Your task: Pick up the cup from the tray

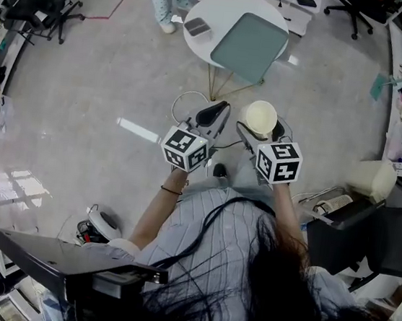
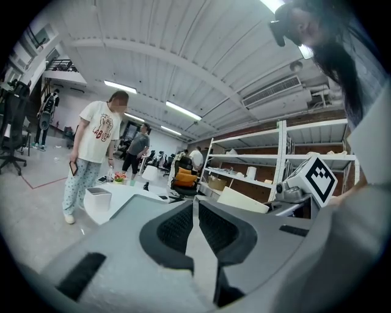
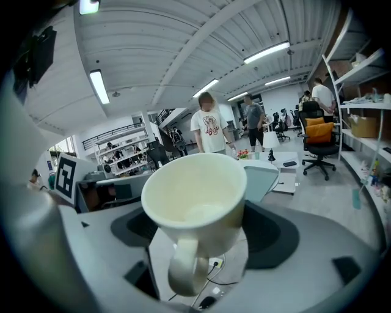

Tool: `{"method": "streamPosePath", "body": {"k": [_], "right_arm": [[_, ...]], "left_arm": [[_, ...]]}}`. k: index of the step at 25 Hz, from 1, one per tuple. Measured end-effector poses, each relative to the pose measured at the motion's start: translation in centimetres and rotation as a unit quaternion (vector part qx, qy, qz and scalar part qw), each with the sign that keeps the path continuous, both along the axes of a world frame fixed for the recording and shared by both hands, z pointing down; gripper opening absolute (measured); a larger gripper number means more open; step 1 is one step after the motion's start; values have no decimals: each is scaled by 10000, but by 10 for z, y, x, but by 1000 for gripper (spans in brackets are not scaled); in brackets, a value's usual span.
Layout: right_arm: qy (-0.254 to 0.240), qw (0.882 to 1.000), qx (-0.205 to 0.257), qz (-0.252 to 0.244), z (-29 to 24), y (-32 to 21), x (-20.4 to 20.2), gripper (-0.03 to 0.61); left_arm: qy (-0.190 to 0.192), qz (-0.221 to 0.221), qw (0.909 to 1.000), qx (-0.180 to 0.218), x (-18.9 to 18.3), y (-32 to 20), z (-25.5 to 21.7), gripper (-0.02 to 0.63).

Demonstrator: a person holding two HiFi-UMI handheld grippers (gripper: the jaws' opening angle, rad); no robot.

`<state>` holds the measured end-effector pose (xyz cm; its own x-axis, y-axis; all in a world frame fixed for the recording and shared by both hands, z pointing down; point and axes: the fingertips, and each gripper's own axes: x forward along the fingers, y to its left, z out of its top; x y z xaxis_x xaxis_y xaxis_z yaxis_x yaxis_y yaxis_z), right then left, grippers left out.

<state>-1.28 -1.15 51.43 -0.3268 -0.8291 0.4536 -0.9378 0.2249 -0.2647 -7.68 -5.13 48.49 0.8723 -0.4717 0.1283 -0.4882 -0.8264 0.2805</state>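
A cream cup (image 3: 197, 205) sits between the jaws of my right gripper (image 3: 201, 235), which is shut on it; the cup is empty and its handle hangs toward the camera. From above, the cup (image 1: 260, 117) shows as a pale round mouth at the tip of the right gripper (image 1: 261, 131), held well above the floor. My left gripper (image 1: 214, 114) is beside it, level with it. Its jaws in the left gripper view (image 2: 195, 227) are shut with nothing between them. The grey-green tray (image 1: 250, 46) lies on the round white table (image 1: 205, 8) ahead.
A person in a white shirt (image 2: 95, 153) stands by the table. A phone (image 1: 197, 26) lies on the table. A black office chair (image 1: 42, 2) is far left, another chair (image 1: 380, 243) close on my right, shelving (image 2: 263, 174) along the wall. A cable loops over the floor.
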Motion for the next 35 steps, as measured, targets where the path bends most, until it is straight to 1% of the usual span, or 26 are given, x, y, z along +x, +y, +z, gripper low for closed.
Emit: {"method": "streamPosePath", "body": {"k": [13, 26, 35], "right_arm": [[19, 10000, -59, 40, -1, 31, -12, 403], [-53, 9999, -85, 84, -1, 32, -15, 403], [-88, 9998, -135, 149, 3, 32, -10, 403]], "left_arm": [[77, 58, 9999, 86, -8, 11, -3, 32], [58, 149, 9999, 37, -7, 15, 2, 32], [19, 192, 9998, 5, -5, 16, 6, 32]]}}
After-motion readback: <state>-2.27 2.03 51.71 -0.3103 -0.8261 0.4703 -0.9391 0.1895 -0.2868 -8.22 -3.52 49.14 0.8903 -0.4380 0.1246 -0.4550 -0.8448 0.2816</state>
